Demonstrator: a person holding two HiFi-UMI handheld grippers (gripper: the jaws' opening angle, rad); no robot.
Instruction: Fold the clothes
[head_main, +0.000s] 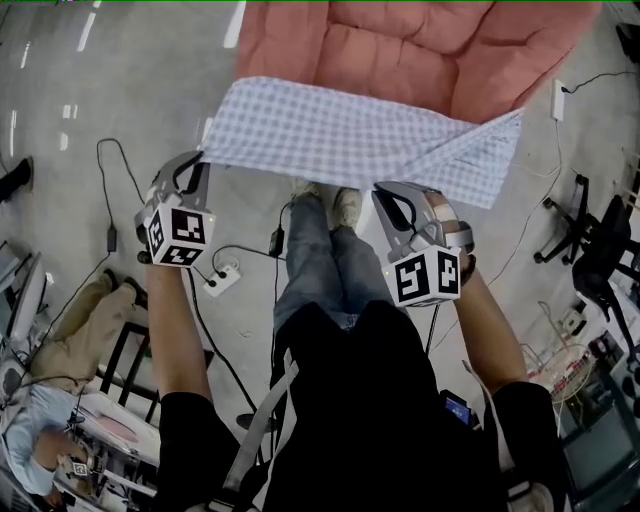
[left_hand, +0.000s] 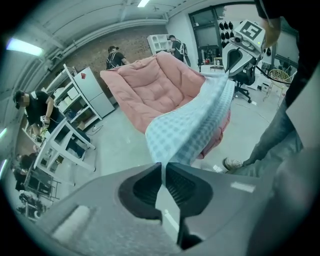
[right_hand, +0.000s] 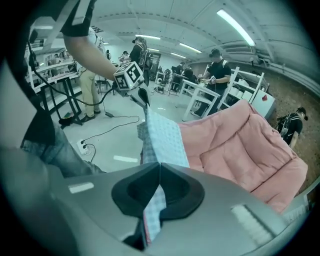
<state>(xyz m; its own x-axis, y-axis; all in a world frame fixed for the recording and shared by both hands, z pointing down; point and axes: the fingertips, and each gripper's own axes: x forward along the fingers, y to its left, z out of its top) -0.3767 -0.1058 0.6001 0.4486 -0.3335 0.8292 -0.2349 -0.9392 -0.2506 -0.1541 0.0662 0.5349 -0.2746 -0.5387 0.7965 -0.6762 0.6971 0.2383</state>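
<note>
Left hand-held gripper (left_hand: 162, 166) and right hand-held gripper (right_hand: 159, 166): you clamp the checked cloth (head_main: 340, 130) taut, seemingly above the pink cushion (head_main: 420, 45).

The floor (head_main: 130, 90) is grey polished concrete with white lines (head_main: 236, 22) painted on it. Black cables (head_main: 110, 236) trail across it to a white power strip (head_main: 224, 279). A big pink padded sofa (head_main: 420, 45) sits on the floor. Black office chairs (head_main: 590, 245) stand at the right edge. Farther off are white shelves (left_hand: 75, 100), white tables (right_hand: 202, 97) and a brick wall (left_hand: 97, 50). Dark windows (left_hand: 207, 32) fill one wall. Strip lights (right_hand: 235, 25) run along the curved ceiling. People (right_hand: 217, 70) in black stand at benches.
</note>
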